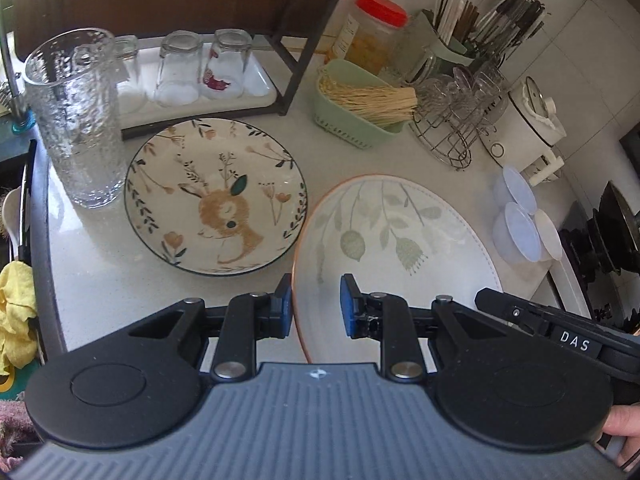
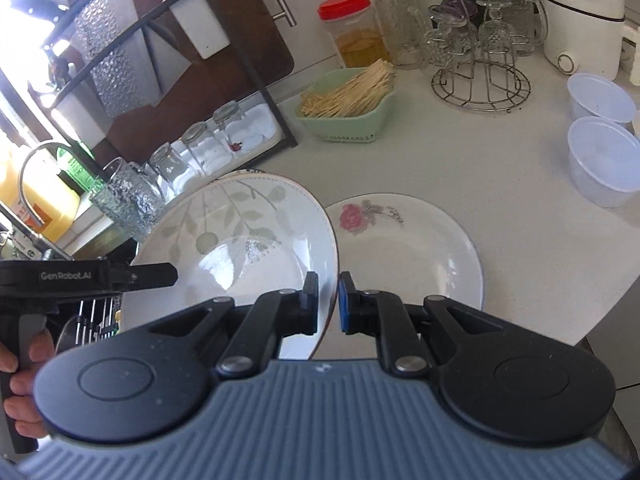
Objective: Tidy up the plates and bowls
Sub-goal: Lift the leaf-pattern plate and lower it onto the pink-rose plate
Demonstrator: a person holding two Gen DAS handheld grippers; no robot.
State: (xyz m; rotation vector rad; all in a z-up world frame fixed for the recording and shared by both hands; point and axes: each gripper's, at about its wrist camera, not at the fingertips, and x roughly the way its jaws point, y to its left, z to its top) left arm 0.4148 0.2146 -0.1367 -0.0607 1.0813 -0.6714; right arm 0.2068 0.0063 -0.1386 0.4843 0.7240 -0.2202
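A white leaf-pattern plate point(image 1: 400, 240) with an orange rim is held tilted above the counter. My right gripper point(image 2: 329, 304) is shut on its rim, and the plate point(image 2: 240, 248) fills the left of the right wrist view. My left gripper point(image 1: 316, 304) is open, its fingers straddling the plate's near left rim without clamping it. A deer-pattern plate point(image 1: 216, 196) lies flat on the counter to the left. A white rose-pattern plate point(image 2: 404, 252) lies flat on the counter to the right of the held plate.
A textured glass pitcher point(image 1: 76, 116) stands left of the deer plate. Upturned glasses point(image 1: 178, 68) sit on a white tray under a dark rack. A green basket of sticks point(image 1: 360, 104), a wire glass stand point(image 1: 456, 120), plastic tubs point(image 2: 604, 160) and a red-lidded jar point(image 2: 354, 28) stand behind.
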